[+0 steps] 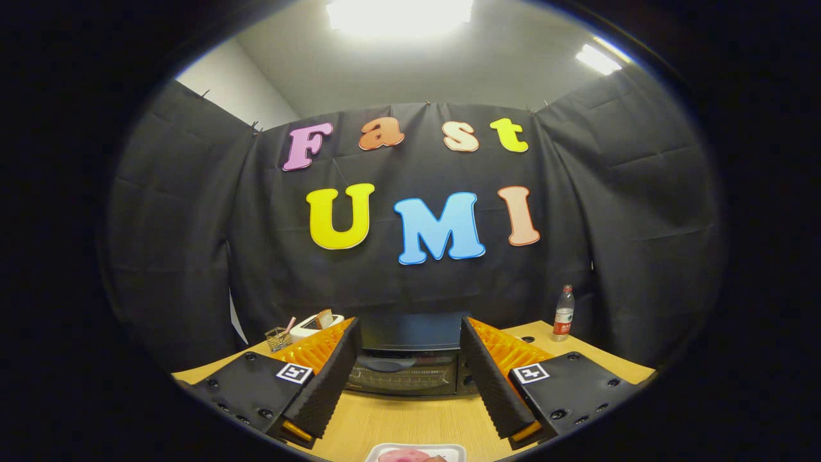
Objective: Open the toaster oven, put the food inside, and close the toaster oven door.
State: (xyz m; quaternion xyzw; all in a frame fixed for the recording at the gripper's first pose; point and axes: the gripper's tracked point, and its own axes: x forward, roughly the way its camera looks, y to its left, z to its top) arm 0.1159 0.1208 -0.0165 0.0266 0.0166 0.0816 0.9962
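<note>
The gripper (408,378) is hovering above the wooden worktop (410,420) with its fingers (327,375) standing wide apart and gripping nothing. The toaster oven (408,356) is sitting on the worktop beyond the fingers, showing in the gap between them, with its glass door closed and facing the gripper. A white tray (417,452) is lying on the worktop close below the gripper, nearer than the fingertips, and pink food (401,456) is resting on it; just a part of the tray is showing. Beyond the left finger, a white toaster (314,324) with a slice of bread sticking up from it is standing near a small wire basket (278,339). Beyond the right finger, a clear plastic bottle (564,313) is standing upright near the back of the worktop, in front of the black cloth wall (192,256).
</note>
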